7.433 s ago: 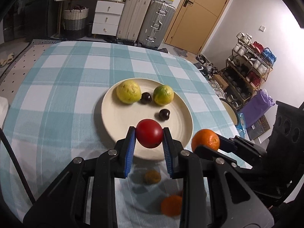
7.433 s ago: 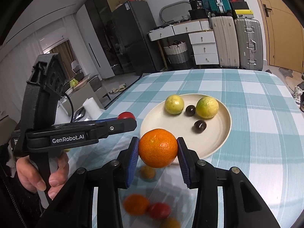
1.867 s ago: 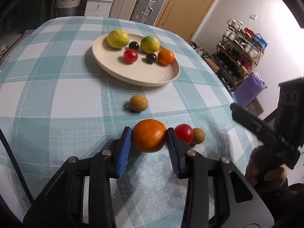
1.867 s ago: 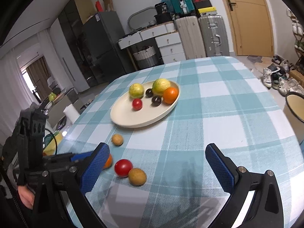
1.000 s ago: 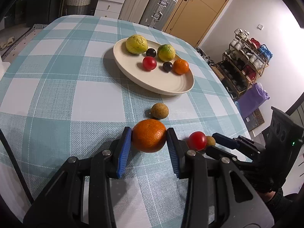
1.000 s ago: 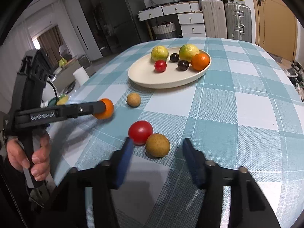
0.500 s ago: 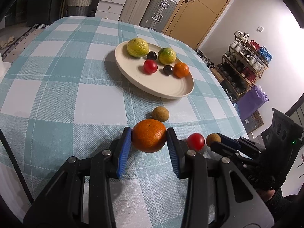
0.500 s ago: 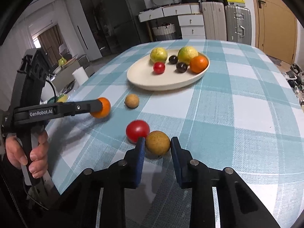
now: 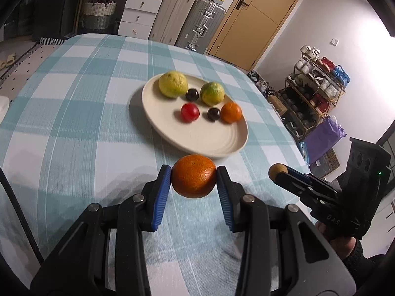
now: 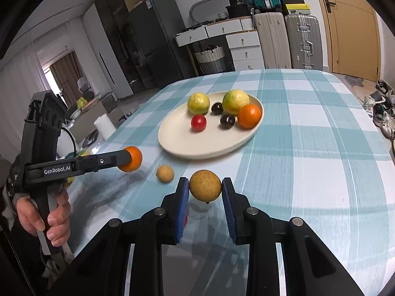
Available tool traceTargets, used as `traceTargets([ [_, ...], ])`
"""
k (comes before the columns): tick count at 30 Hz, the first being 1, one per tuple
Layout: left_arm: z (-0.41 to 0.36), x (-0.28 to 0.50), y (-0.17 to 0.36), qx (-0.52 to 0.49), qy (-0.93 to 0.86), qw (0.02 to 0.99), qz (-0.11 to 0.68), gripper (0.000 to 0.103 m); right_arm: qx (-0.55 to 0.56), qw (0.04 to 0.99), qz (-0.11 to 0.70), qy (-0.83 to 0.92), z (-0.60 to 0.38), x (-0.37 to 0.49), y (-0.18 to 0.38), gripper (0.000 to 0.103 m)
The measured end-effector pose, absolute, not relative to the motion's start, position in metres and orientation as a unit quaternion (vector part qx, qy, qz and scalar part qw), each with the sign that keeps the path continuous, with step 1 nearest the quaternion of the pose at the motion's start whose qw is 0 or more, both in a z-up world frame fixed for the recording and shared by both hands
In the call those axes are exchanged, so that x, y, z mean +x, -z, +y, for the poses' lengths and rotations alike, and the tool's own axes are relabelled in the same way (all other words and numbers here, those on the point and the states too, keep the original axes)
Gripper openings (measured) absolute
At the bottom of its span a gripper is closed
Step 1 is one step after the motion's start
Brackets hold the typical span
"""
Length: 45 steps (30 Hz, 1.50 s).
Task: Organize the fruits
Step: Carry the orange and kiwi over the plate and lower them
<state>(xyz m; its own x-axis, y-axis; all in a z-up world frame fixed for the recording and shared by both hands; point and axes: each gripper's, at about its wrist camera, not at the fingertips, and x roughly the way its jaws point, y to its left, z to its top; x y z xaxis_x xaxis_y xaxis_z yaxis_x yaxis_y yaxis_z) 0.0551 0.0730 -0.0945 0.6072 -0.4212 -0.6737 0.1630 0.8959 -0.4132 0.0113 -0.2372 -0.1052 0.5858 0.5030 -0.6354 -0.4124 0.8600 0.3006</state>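
- left gripper (image 9: 193, 176): blue pads clamped on a large orange (image 9: 193, 175), one pad on each side; fruit is lifted clear of the teal-and-white checked tablecloth (image 9: 74, 133), just in front of the plate's near rim; the right wrist view shows a hand (image 10: 43, 215) gripping its handle at far left
- small brown round fruit (image 10: 165, 173): loose on the cloth, between the two grippers in the right wrist view, near the plate's front edge
- cream plate (image 9: 209, 143): centre of table; holds a yellow citrus (image 9: 173, 84), a green-yellow citrus (image 9: 212, 93), two dark plum-like fruits (image 9: 192, 94) (image 9: 213, 114), a red tomato-like fruit (image 9: 189, 112), a small orange (image 9: 231, 112); none stacked, all grouped on the far half
- right gripper (image 10: 205, 189): jaws have just been closing and are now narrow, pads pressed on a brown round fruit (image 10: 205, 185); fruit is off the cloth, its shadow below; a sliver of something red shows behind the left pad, cannot tell what
- background: suitcases (image 9: 197, 24) and wooden door (image 9: 256, 17) behind table; shoe rack (image 9: 318, 86) at right
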Motion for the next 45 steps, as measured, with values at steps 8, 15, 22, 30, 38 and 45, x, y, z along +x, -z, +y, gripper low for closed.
traceTargets([
  [8,0.075,0.093,0.083,-0.162,0.169,0.885,0.402,0.035,0.075,0.884,0.37,-0.274,-0.228,0.046,0.1,0.028],
  [15,0.078,0.125,0.081,-0.171,0.163,0.884,0.404,0.035,0.091,0.876,0.375,-0.288,-0.219,0.078,0.1,0.028],
  [22,0.078,0.155,0.085,-0.171,0.161,0.881,0.41,0.035,0.103,0.875,0.37,-0.294,-0.215,0.106,0.095,0.028],
  [30,0.075,0.18,0.09,-0.166,0.16,0.879,0.418,0.035,0.088,0.873,0.376,-0.299,-0.199,0.135,0.096,0.028],
  [38,0.076,0.199,0.102,-0.165,0.157,0.874,0.43,0.035,0.084,0.872,0.386,-0.289,-0.191,0.159,0.105,0.028],
  [45,0.077,0.208,0.112,-0.166,0.158,0.869,0.439,0.035,0.068,0.873,0.39,-0.285,-0.181,0.167,0.113,0.028],
])
